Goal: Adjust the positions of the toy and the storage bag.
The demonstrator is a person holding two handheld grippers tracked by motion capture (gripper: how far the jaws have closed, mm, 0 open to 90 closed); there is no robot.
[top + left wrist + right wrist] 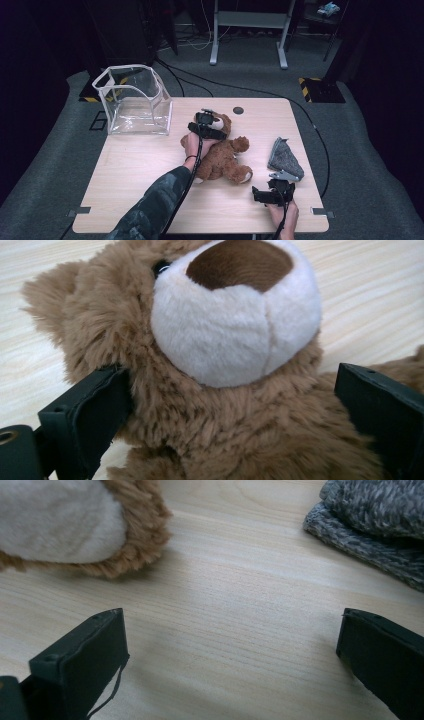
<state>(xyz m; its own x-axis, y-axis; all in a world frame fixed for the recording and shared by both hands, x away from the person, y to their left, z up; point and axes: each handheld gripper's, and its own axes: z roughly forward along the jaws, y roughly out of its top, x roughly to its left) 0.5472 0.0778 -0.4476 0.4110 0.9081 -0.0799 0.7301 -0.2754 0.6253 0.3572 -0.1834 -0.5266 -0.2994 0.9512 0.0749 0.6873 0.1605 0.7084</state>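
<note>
A brown teddy bear [223,159] lies in the middle of the wooden table [140,175]. My left gripper [209,129] is at its head end, held by a hand. In the left gripper view the left gripper [230,385] is open, its jaws straddling the bear's neck [235,425] below the white muzzle [235,325]; the left jaw touches the fur. My right gripper [270,193] rests near the table's front right, and in its own view it [232,625] stands open over bare wood. The bear's pale foot [55,522] lies ahead to its left.
A clear plastic bin [134,100] stands at the table's back left corner. A grey knitted cloth [284,157] [375,520] lies at the right, just beyond my right gripper. A dark round grommet [238,110] sits near the back edge. Cables run across the carpet behind.
</note>
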